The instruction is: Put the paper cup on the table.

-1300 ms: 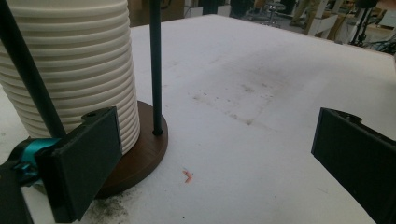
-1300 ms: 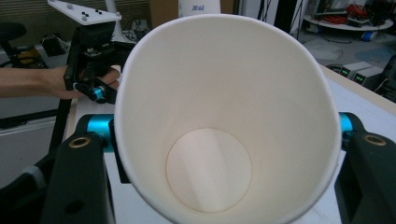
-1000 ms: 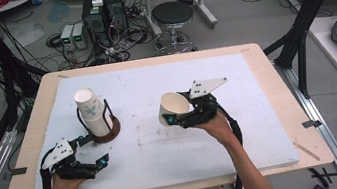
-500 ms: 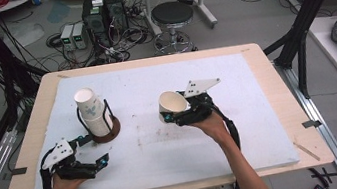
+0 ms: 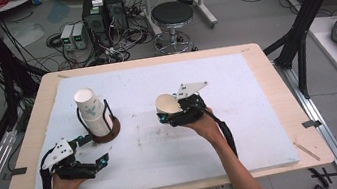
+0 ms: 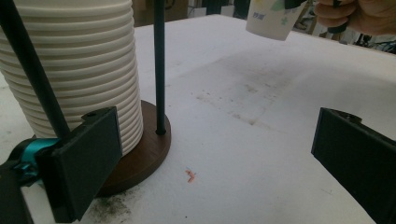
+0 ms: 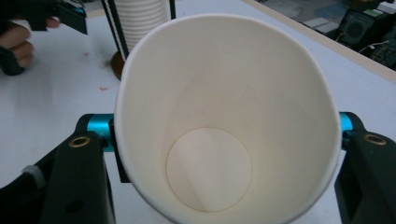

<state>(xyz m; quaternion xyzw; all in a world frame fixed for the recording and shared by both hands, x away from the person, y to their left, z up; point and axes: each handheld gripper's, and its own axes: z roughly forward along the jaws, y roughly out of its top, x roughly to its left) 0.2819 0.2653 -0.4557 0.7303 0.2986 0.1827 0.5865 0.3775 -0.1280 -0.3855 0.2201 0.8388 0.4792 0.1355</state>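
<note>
A single white paper cup (image 5: 166,104) is held above the middle of the white mat, tilted, mouth toward the camera; my right gripper (image 5: 177,113) is shut on its sides. Its empty inside (image 7: 219,140) shows in the right gripper view, and its printed bottom end (image 6: 272,18) at the top of the left gripper view. A stack of white paper cups (image 5: 92,111) stands in a black wire holder on a round brown base (image 5: 111,131) at the mat's left. My left gripper (image 5: 99,161) rests open near the front left, just in front of that base, nothing between its jaws.
The stack's ribbed rims (image 6: 79,70) and a black holder rod (image 6: 159,65) stand close before the left gripper. The white mat (image 5: 260,111) covers a wooden table (image 5: 286,82). Behind the table are a stool (image 5: 172,15) and electronics boxes (image 5: 103,8) with cables.
My right gripper has carried the cup a little leftward and toward the stack. The left gripper has stayed put.
</note>
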